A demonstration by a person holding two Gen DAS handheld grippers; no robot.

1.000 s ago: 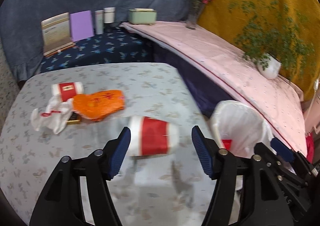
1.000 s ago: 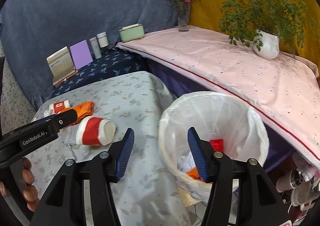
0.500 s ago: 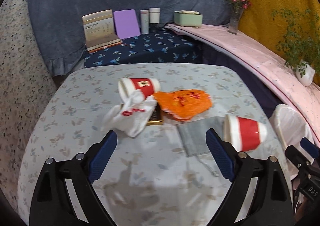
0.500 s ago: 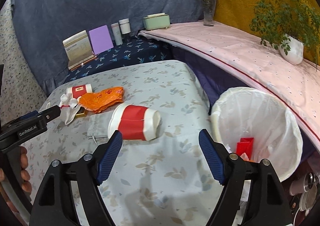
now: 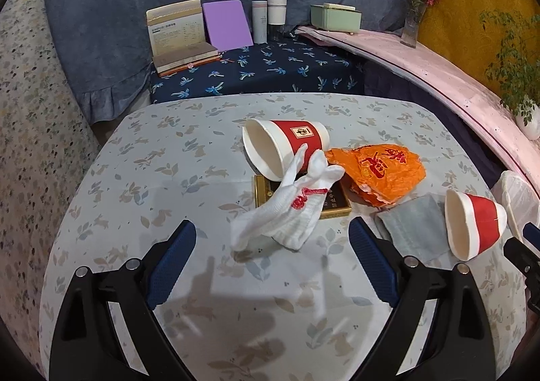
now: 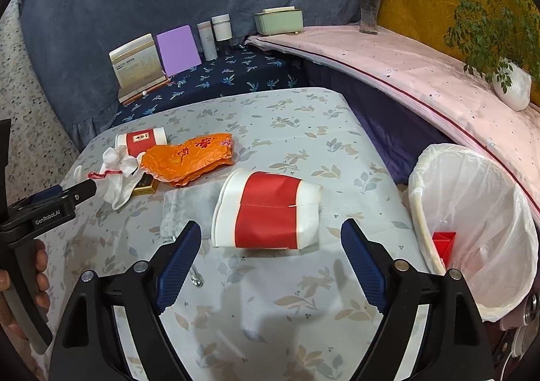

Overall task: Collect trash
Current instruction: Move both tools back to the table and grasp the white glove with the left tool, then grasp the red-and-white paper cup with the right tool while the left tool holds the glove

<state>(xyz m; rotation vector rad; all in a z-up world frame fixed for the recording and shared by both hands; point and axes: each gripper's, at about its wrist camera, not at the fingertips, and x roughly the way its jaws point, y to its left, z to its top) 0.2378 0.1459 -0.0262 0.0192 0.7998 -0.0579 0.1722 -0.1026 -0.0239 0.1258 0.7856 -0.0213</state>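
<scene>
Grippers: left gripper (image 5: 271, 262) and right gripper (image 6: 268, 261) both gape wide, holding nothing.
Trash: white glove (image 5: 290, 205) lies just ahead of the left; crushed red cup (image 6: 266, 212) lies on its side just ahead of the right, near the lined bin (image 6: 472, 229).
Risk: cup could roll or crumple further if pinched off-centre; glove may drag the small dark box (image 5: 334, 205) under it.
Room: open cloth in front; table edge (image 6: 381, 158) and bin sit close on the right.

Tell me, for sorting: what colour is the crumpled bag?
Orange with red print, clearest in the left wrist view.
</scene>
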